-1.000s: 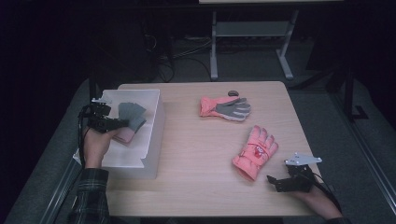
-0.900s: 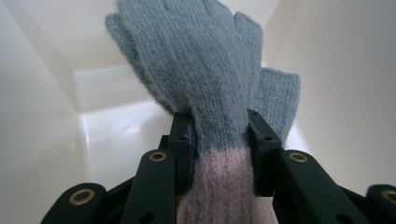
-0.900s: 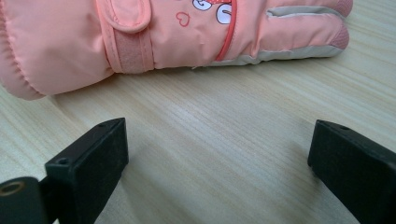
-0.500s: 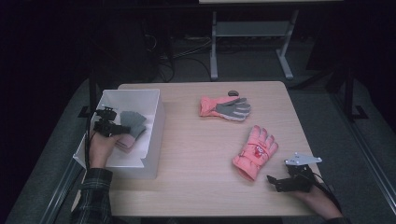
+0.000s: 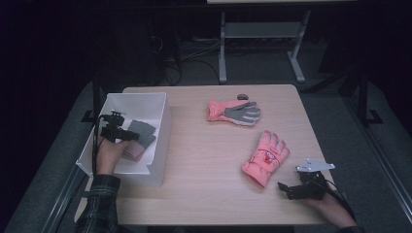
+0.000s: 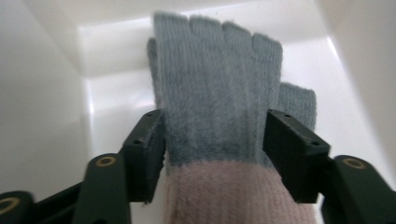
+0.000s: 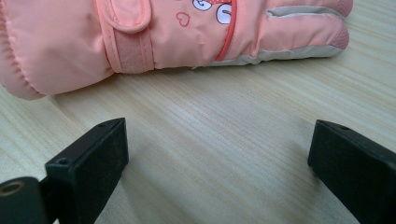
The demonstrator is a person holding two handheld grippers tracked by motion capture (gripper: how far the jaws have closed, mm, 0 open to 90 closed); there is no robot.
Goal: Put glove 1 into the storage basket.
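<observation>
At the near right edge of the pale wooden bench (image 5: 194, 194), the right tongs (image 5: 284, 189) rest low with jaws wide apart and nothing between them, bare wood ahead. Just beyond lies a padded salmon-pink ski glove (image 7: 177, 37), palm down; a small heart outline shows on it, and other printed marks are cut off by the top of the right gripper view. At the left, the left tongs (image 6: 215, 140) reach into the white plastic bin (image 5: 160, 104). Their jaws have just been opening and now stand to either side of a knitted grey glove with a pink cuff (image 6: 219, 98), which lies on the bin's floor, its cuff cut off below. Farther off lies a second pink glove with a grey palm (image 5: 235, 111), a small dark object behind it too small to identify.
</observation>
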